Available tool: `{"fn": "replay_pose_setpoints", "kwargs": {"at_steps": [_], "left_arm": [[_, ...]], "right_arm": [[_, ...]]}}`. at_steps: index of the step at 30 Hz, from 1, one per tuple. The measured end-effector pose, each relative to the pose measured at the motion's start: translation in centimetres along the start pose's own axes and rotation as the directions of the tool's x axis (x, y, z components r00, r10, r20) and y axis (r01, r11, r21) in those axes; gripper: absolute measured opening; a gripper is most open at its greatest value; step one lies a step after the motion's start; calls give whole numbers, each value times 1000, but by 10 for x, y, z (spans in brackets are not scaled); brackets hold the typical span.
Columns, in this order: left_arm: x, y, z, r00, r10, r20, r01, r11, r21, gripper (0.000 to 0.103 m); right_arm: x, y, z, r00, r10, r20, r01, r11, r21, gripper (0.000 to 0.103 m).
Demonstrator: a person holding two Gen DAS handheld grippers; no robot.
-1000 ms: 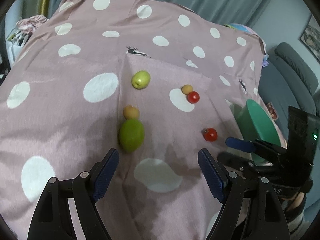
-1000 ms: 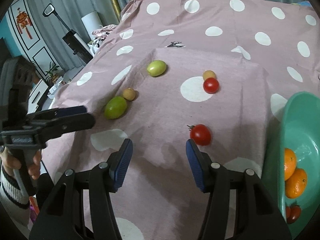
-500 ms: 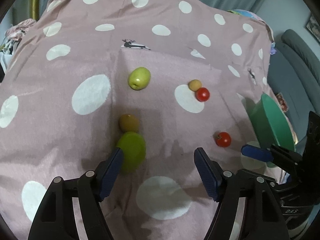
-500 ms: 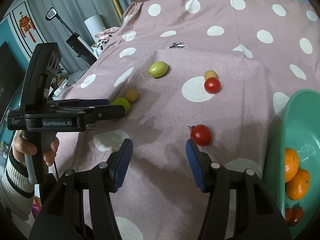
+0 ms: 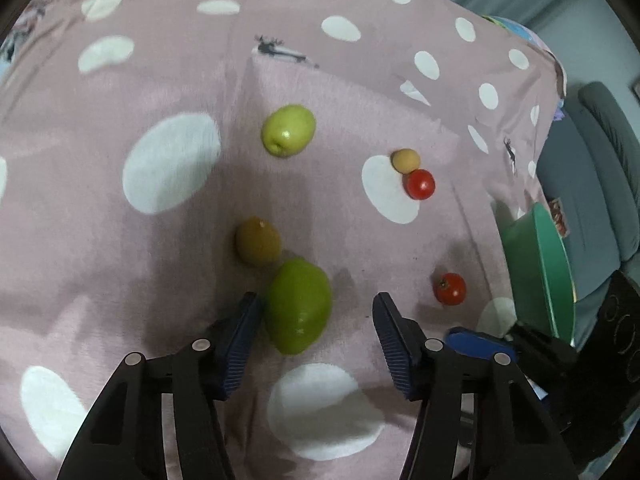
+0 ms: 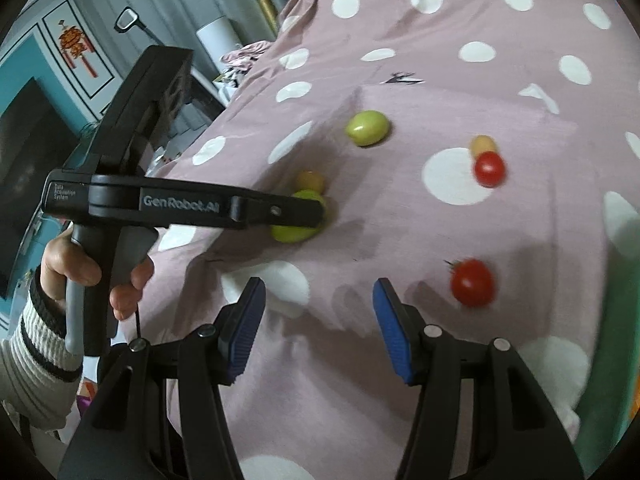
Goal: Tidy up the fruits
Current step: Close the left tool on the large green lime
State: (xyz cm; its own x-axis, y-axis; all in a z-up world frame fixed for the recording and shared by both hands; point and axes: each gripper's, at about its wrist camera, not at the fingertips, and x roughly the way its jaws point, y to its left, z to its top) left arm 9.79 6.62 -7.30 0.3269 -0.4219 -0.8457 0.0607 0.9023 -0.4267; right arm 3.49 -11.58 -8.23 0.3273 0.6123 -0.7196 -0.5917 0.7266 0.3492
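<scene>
Left gripper point(image 5: 316, 322), jaws just closing, brackets the large green fruit point(image 5: 298, 306) without both pads pressing; the fruit lies mid-desk point(image 5: 168, 80), touching a small brown fruit point(image 5: 258, 241). Right gripper point(image 6: 318, 320) stands apart, empty.

Both wrist fisheyes look steeply down, close over the polka-dot cloth point(image 5: 280, 208); they share its green fruits point(image 5: 298, 306) and tomatoes point(image 6: 471, 282).
</scene>
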Motion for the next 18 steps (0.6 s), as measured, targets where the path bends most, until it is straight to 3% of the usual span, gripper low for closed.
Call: {"fn": "replay_pose_setpoints", "kwargs": {"at_steps": [1, 3, 11, 18], "left_arm": [[3, 2, 0, 1000, -7, -14, 6, 1000, -14, 48], [3, 3, -1, 1000, -18, -16, 18, 1000, -21, 45], [4, 3, 4, 998, -63, -29, 62, 997, -37, 44], [7, 4, 8, 997, -62, -42, 61, 998, -24, 38]], "right_arm": [[6, 0, 3, 1000, 12, -10, -12, 1000, 6, 56], [15, -1, 8, 999, 29, -24, -28, 1000, 12, 56], [52, -4, 26, 996, 60, -72, -57, 997, 45, 54], [69, -1, 38, 994, 71, -85, -67, 996, 50, 50]]}}
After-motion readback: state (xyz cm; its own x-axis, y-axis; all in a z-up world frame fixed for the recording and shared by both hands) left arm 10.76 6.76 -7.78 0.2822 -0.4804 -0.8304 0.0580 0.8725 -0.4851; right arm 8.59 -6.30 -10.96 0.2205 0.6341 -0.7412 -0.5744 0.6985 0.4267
